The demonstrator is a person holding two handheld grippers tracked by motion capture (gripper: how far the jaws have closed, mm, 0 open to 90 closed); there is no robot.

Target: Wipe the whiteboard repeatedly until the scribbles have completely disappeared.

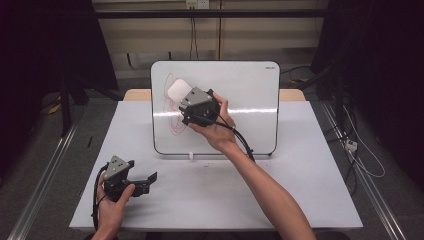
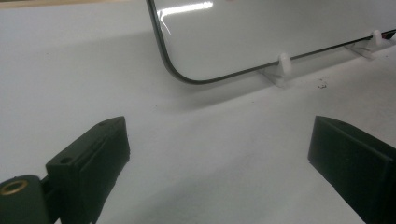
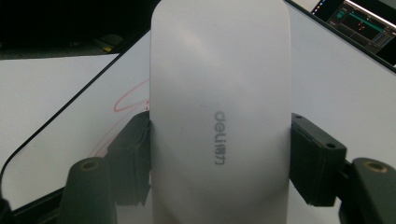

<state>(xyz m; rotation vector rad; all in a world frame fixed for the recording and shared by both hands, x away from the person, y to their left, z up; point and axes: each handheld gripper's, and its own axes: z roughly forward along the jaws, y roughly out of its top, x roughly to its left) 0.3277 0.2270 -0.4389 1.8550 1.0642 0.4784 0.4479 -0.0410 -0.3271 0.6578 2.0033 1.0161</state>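
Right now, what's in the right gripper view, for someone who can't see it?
A white eraser is clamped between the right gripper's two black fingers. Behind it stands a whiteboard with red scribbles.

A rounded white plastic eraser [image 3: 219, 116] bears grey lettering; the glossy white dark-rimmed whiteboard [image 1: 240, 85] carries looping red scribbles [image 1: 172, 125]; the table [image 1: 215, 195] is pale grey.
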